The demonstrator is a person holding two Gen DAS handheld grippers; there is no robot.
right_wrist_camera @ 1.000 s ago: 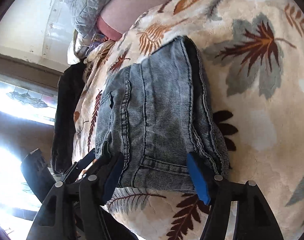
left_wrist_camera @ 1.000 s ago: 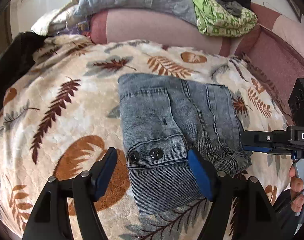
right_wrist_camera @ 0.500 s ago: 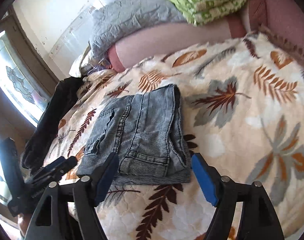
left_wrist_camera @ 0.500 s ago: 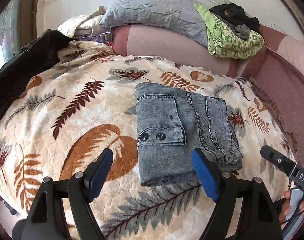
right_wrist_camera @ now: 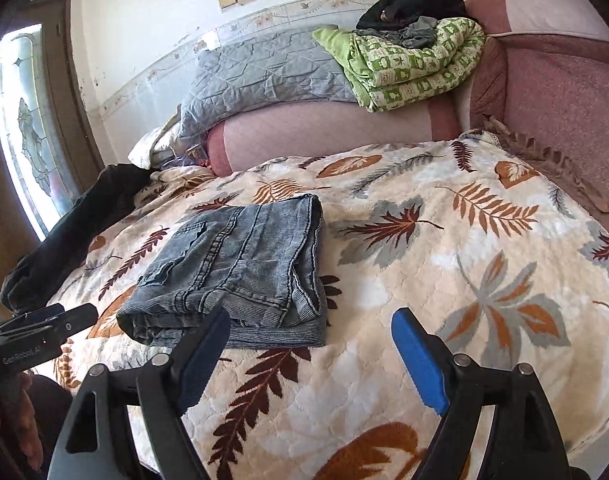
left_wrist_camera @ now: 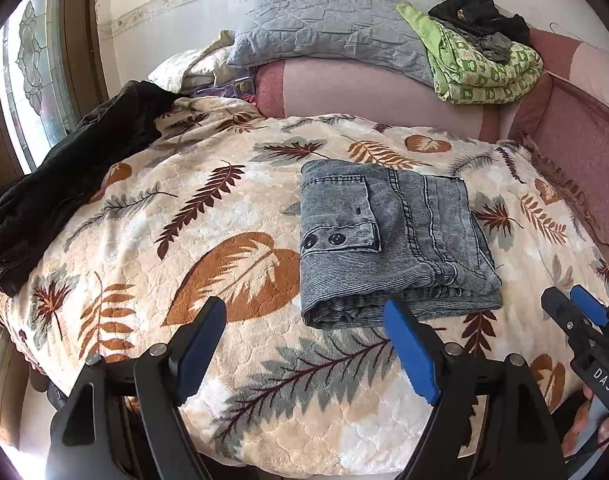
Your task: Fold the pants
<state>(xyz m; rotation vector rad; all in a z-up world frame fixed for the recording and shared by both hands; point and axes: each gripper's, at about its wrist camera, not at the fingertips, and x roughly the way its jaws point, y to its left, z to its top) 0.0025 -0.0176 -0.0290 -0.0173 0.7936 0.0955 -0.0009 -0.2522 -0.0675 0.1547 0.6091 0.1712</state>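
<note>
While the folded pants (left_wrist_camera: 388,240) sit on the blanket (left_wrist_camera: 144,240), both the left gripper (left_wrist_camera: 304,344) and right gripper (right_wrist_camera: 310,354) hover empty, fingers spread wide.

Before you: pants (left_wrist_camera: 388,240), faded ribbed grey denim, matt; blanket (left_wrist_camera: 184,248), plush quilted leaf-print fleece; gripper pads (left_wrist_camera: 410,354), matt blue.

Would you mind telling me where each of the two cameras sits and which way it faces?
Left wrist: on the left gripper, facing across the leaf blanket at the folded jeans; right gripper at right edge.
Right wrist: on the right gripper, facing the jeans from their right; left gripper at left edge.
Shared: jeans, blanket, green quilt.
</note>
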